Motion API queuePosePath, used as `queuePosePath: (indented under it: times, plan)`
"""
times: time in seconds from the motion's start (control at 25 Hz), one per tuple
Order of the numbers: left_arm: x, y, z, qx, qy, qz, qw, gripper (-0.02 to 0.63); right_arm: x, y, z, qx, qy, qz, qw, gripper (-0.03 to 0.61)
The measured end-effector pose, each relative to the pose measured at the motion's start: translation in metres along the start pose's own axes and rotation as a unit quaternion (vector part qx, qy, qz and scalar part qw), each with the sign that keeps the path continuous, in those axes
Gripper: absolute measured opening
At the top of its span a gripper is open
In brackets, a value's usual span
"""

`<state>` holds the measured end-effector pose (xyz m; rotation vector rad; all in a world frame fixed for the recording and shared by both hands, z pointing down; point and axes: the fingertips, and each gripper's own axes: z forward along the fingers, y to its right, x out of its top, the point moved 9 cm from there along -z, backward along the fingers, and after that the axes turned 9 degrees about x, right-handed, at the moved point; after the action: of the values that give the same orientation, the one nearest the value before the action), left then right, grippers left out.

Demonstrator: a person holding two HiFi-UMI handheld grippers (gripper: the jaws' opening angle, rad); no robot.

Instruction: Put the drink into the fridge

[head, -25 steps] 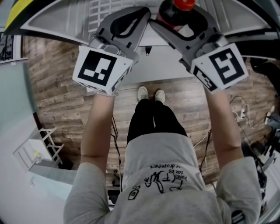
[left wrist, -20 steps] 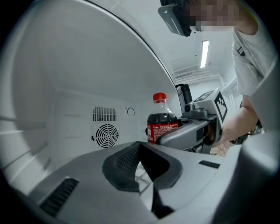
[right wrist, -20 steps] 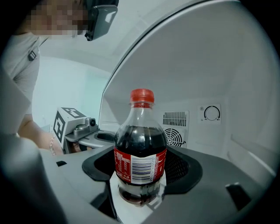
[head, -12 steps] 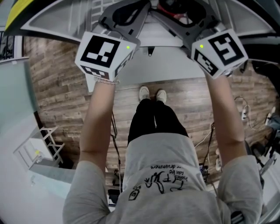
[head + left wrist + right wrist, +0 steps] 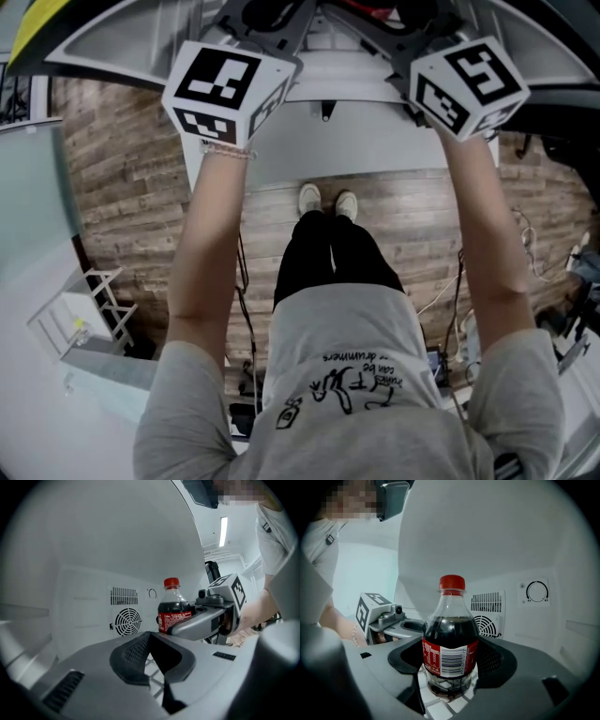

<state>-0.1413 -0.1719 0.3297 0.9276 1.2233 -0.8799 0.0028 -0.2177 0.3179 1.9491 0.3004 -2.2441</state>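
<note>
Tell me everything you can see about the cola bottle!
The cola bottle is small clear plastic with a red cap on, dark drink up to its shoulder and a red label with a barcode. It stands upright, gripped around its label by the right claw, inside the white fridge above a wire shelf. Whether it touches the shelf I cannot tell.

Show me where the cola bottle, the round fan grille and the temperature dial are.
cola bottle (image 5: pixel 451 659): right gripper view, on the barcode of its red label.
round fan grille (image 5: pixel 128 621): left gripper view, at the grille's centre.
temperature dial (image 5: pixel 537 592): right gripper view, in the middle of the dial's ring.
</note>
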Motion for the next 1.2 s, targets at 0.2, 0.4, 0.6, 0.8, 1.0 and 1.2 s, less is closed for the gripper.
queuePosePath:
  times: [0.2,0.4,0.6,0.8,1.0,1.2]
  plan:
    - [-0.002,-0.012,0.002,0.009,-0.012,0.003,0.9999,0.002,-0.002,0.005,0.014,0.001,0.009,0.007,1.000,0.324]
    - [-0.003,-0.013,0.002,0.021,-0.033,0.013,0.9991,0.002,-0.005,0.005,0.016,0.002,0.009,0.010,1.000,0.325]
    - [-0.005,-0.013,0.001,0.027,-0.046,0.018,0.9984,0.002,-0.009,0.004,0.019,0.004,0.007,0.014,1.000,0.325]
    - [-0.006,-0.014,0.002,0.031,-0.057,0.013,0.9978,0.002,-0.009,0.004,0.020,0.001,0.003,0.009,1.000,0.325]
    - [-0.004,-0.013,0.002,0.035,-0.069,0.019,0.9968,0.002,-0.009,0.004,0.020,-0.001,0.002,0.009,1.000,0.325]
    - [-0.005,-0.013,0.003,0.039,-0.073,0.025,0.9962,0.002,-0.010,0.005,0.020,-0.005,0.004,0.012,1.000,0.325]
